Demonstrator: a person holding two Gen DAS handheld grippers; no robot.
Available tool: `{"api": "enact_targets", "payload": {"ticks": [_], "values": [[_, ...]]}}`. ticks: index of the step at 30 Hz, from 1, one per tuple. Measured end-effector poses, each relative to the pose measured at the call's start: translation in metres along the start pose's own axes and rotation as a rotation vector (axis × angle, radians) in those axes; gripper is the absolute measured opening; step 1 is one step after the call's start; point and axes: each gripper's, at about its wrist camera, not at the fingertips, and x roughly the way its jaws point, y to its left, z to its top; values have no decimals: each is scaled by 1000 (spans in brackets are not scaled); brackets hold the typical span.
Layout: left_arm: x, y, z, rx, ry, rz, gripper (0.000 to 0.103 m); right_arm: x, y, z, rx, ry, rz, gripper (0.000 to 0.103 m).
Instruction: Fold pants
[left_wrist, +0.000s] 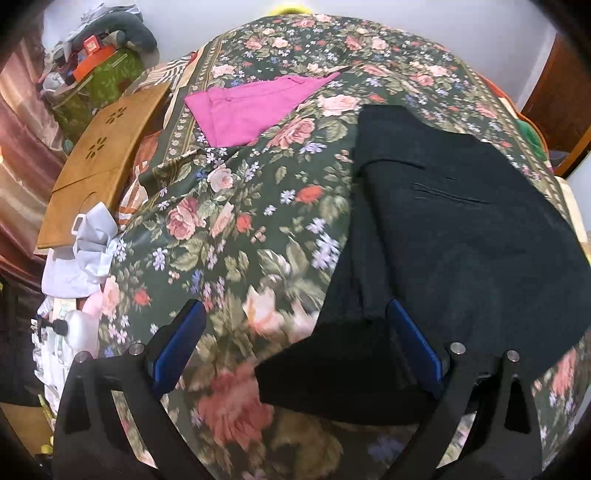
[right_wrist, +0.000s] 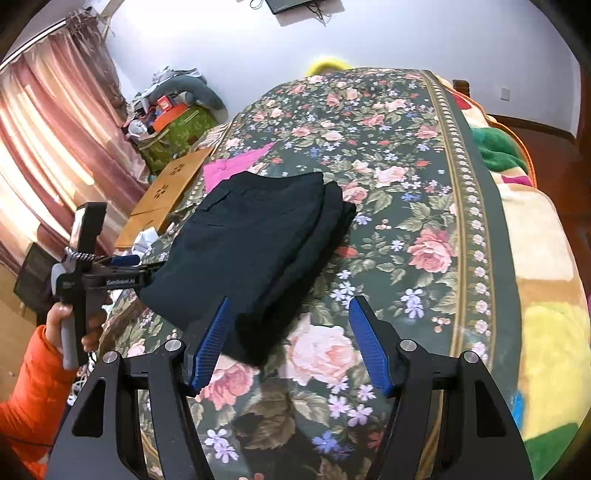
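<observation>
Black pants (left_wrist: 461, 236) lie folded on the floral bedspread (left_wrist: 236, 236); they also show in the right wrist view (right_wrist: 251, 236). My left gripper (left_wrist: 295, 332) is open, its jaws wide apart, with a folded pant end (left_wrist: 332, 369) lying between them near the right finger (left_wrist: 417, 347). In the right wrist view the left gripper (right_wrist: 147, 273) sits at the pants' left edge. My right gripper (right_wrist: 290, 328) is open, its left finger (right_wrist: 210, 347) beside the pants' near end, just above the bed.
A folded pink garment (left_wrist: 251, 110) lies farther back on the bed. A wooden board (left_wrist: 99, 170), white bags (left_wrist: 85, 251) and a cluttered green box (left_wrist: 99, 81) stand left of the bed. Colourful blankets (right_wrist: 535, 258) lie along its right side.
</observation>
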Motion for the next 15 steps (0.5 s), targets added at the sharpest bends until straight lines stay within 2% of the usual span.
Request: {"api": "enact_targets", "payload": {"ticks": [4,6,9,11,12,14,15], "values": [[-17,-6,-9,-2,-55,15,98,7,4,-1,-19,10,-8,62],[-27,-9,-10,10,-86,20,92,13,5,-1,-26,25,-6,62],[-43,-10,-12,11,-132,8,78,18,8,-2,-35,23,1,62],[-51,-11,-12,12,-145,-26,62,22,10,-2,-39,22,5,62],[-53,-11,-12,11,-142,-48,58,24,10,-2,-37,21,7,61],[-51,-12,-12,12,-129,-92,42,29,11,-1,-31,26,34,53],[-49,-14,-12,13,-122,-105,39,31,11,0,-29,29,43,50]]}}
